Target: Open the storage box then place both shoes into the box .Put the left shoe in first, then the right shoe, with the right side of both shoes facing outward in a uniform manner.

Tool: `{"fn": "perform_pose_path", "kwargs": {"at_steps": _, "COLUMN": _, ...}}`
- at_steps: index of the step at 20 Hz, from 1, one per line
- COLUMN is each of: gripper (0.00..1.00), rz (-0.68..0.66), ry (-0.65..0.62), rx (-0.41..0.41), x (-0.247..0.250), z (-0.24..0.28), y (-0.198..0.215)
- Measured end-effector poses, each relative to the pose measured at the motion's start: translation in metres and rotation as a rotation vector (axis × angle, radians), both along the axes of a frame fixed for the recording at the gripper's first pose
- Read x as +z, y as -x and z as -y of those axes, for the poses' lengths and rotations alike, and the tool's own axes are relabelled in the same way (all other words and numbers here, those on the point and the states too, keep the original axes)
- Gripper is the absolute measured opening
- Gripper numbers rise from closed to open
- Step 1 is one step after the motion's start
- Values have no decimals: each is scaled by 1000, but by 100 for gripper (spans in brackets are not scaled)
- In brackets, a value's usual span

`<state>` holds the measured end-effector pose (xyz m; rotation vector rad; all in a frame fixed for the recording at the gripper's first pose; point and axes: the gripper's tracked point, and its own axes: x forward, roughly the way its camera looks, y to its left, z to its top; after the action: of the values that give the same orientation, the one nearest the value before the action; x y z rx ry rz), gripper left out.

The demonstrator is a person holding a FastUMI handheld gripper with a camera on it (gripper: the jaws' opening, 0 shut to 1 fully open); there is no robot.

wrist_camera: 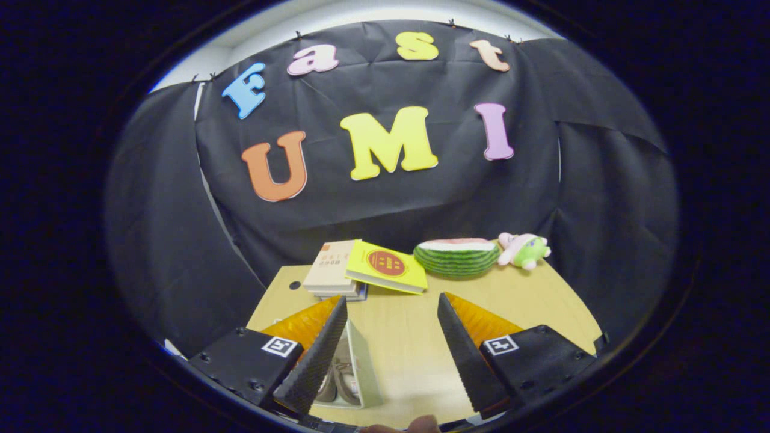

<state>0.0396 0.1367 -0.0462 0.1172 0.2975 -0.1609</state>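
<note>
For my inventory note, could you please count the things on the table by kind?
Books: 2, a beige book and a yellow book
Watermelon toys: 1
Plush toys: 1
Storage boxes: 1, shoes inside
Total: 5
The gripper is open, holding nothing.

The claw point(392, 304) has two wedge-shaped fingers point(313, 361) with ribbed inner faces, black mounts with small screws, and a square black-and-white marker on each

Even light, sharp, strong fisheye bending.
</note>
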Motion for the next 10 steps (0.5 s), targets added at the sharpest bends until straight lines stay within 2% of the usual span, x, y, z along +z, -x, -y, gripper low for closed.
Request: {"fn": "perform_pose_path", "kwargs": {"at_steps": 10, "gripper": 98, "rz": 111, "ry": 50, "rx": -27, "x": 13, "z": 12, "y": 28}}
